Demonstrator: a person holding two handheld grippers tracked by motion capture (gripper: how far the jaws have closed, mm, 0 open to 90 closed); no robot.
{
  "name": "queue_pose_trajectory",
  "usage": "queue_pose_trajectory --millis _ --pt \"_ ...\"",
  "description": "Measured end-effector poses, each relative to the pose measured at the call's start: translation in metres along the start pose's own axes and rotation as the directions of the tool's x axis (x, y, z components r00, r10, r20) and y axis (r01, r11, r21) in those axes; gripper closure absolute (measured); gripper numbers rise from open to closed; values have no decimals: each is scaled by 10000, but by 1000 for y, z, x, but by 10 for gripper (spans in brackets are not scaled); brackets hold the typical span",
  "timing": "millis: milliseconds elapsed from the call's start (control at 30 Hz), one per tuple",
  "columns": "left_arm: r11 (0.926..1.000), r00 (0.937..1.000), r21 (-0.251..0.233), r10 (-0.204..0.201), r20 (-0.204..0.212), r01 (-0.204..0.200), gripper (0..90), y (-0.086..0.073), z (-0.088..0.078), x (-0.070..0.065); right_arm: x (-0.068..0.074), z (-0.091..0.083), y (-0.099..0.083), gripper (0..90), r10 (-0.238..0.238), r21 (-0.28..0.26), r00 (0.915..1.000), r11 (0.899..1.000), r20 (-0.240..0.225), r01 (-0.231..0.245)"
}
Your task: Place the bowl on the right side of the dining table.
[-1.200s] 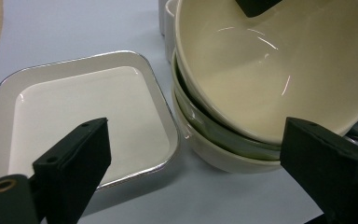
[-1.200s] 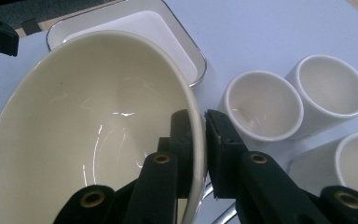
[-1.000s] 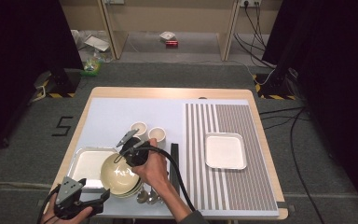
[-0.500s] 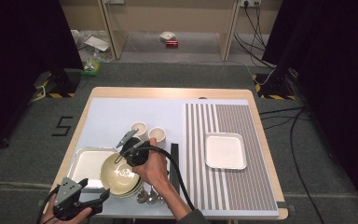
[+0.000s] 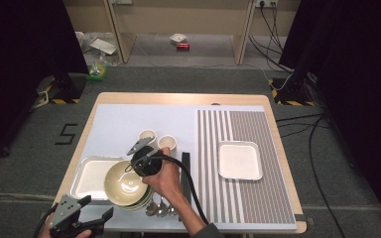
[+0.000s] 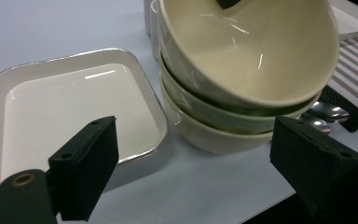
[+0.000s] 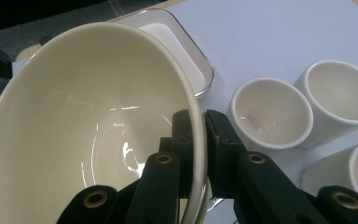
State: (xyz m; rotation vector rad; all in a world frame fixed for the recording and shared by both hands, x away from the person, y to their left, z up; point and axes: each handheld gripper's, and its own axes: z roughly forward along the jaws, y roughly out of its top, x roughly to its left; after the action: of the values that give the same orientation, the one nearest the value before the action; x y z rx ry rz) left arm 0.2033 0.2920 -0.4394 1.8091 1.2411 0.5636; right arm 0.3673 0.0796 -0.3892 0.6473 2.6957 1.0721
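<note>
The right tongs (image 7: 200, 135) pinch the rim of a glossy cream bowl (image 7: 88, 130), tilted atop a stack of bowls (image 6: 223, 126). The left tongs (image 6: 193, 172) gape empty near the surface (image 5: 124, 119) edge. A white rectangular tray (image 6: 70, 107) lies beside the stack, round cups (image 7: 270, 112) just behind.

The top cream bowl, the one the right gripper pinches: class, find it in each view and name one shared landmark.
High view: top bowl, lower left, tilted on the stack.
Left gripper view: top bowl, upper centre-right.
Right gripper view: top bowl, left, rim between shut jaws.
Shared landmark: the white square tray beside it.
</note>
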Motion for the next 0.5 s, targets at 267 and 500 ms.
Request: queue_pose_trajectory --millis 267,500 --pt "9984 9992 554 145 -376 -124 147 -13 7 9 -6 -15 -1 831 288 -555 9992 9980 -273 -303" --pt "9952 9967 975 158 -800 -80 148 -24 13 17 -18 -38 -3 831 730 -1142 9968 9905 -340 -764"
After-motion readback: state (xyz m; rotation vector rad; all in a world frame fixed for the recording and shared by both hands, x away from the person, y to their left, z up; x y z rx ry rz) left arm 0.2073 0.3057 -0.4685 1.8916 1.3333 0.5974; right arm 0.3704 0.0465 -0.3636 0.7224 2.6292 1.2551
